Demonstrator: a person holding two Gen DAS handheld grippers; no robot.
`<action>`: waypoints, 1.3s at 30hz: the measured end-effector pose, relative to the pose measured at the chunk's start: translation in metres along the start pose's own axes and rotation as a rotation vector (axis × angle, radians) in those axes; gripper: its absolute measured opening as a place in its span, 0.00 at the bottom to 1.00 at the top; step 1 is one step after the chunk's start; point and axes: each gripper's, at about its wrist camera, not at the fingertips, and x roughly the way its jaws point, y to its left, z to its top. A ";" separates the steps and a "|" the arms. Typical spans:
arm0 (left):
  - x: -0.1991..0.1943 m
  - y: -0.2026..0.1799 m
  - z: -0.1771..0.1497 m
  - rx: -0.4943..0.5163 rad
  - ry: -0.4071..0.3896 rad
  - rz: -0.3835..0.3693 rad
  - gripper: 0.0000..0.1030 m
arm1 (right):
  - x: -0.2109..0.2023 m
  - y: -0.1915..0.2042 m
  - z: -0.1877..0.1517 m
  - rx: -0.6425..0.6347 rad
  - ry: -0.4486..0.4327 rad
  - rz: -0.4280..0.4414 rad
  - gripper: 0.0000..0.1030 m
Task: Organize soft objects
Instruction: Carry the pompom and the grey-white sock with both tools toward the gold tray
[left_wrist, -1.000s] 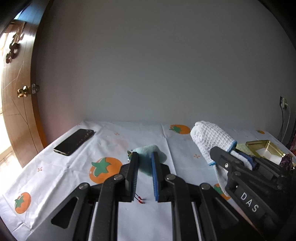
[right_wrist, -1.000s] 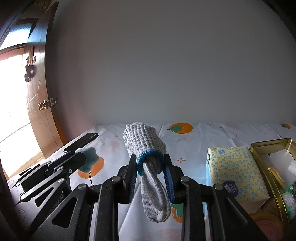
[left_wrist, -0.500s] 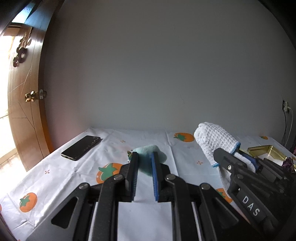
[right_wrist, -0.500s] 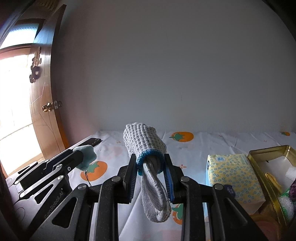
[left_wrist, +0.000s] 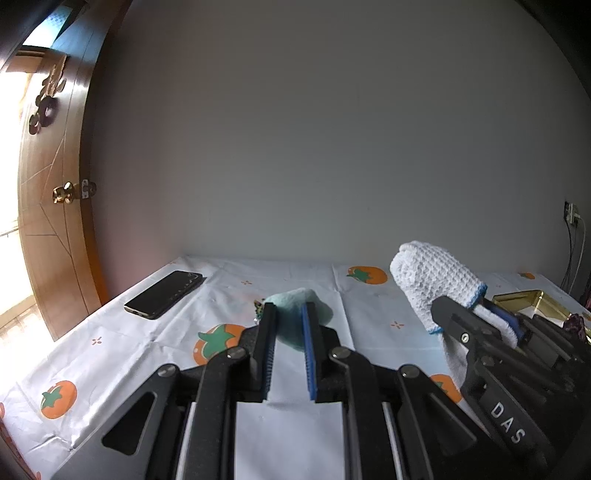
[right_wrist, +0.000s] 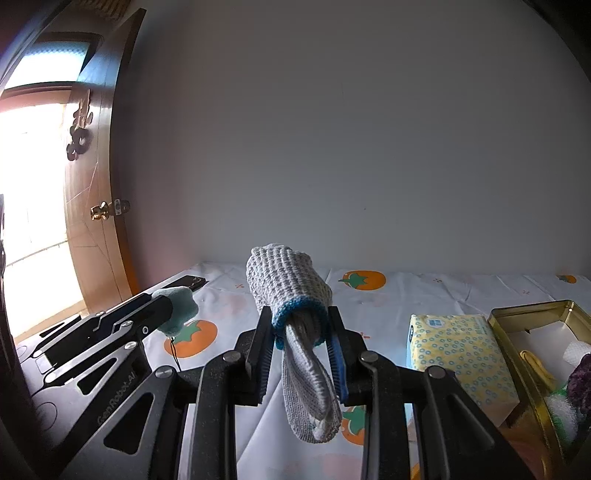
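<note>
The left gripper holds its fingers clamped on a small pale-teal plush toy, raised above the tomato-print worktop. The right gripper pinches a white crocheted mitt with blue trim, also aloft, near a yellow tissue pack and gold tin.

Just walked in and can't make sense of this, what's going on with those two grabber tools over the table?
A person is sorting soft things with two handheld grippers. The left gripper is clamped on a small teal plush, and the right gripper grips a white knitted pouch with a blue rim. Both are held above the tomato-print tablecloth. A gold tin with a few soft items inside sits at the right, beside a tissue pack.
</note>
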 end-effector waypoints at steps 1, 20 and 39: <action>0.000 -0.001 0.000 0.000 0.004 -0.003 0.11 | 0.000 0.000 0.000 -0.003 0.000 0.002 0.29; -0.003 -0.014 -0.004 -0.012 0.007 0.001 0.11 | -0.015 -0.010 -0.003 0.009 -0.018 -0.021 0.29; 0.004 -0.049 -0.006 0.000 0.033 -0.037 0.11 | -0.034 -0.031 -0.006 0.067 -0.058 -0.025 0.29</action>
